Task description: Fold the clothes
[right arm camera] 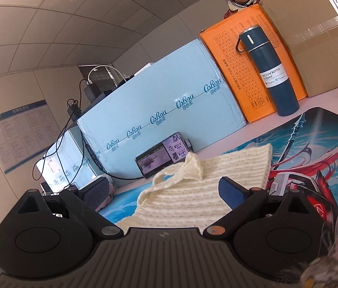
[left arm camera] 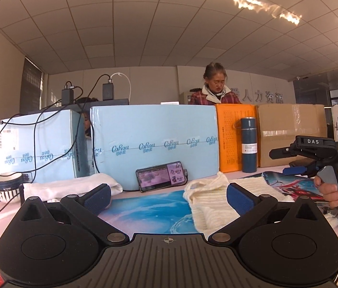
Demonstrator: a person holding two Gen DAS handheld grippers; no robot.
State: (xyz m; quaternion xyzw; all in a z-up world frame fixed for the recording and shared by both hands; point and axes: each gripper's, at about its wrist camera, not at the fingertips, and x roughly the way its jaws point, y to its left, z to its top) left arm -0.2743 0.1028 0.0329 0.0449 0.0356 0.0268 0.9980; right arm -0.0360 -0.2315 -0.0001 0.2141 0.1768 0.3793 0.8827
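Hovering low over the printed mat (left arm camera: 145,206), the left gripper (left arm camera: 169,195) has its fingers spread wide, nothing held. Cream knit sweater (right arm camera: 192,199) lies flat mid-mat, phone (right arm camera: 163,154) just behind. Right gripper (right arm camera: 166,192) tilts above it, also wide apart.

2 claws are in view: the left claw (left arm camera: 169,195) at the lower middle of its own frame, and the right claw (right arm camera: 165,189) likewise in its own, each with 2 blue-padded fingers. 2 pieces of pale cloth lie on the bench: 1 cream knit garment (right arm camera: 188,192) at centre and 1 white folded cloth (left arm camera: 73,186) at the left. Across the middle stand 2 light blue boxes (left arm camera: 154,139), 1 orange box (left arm camera: 231,136) and 1 brown carton (left arm camera: 291,132). There is 1 phone (left arm camera: 161,176), 1 blue vacuum bottle (right arm camera: 272,72), 1 printed mat (right arm camera: 312,148), and 2 stacked bowls (left arm camera: 8,184) at the left edge. 1 woman (left arm camera: 215,86) stands behind the boxes.
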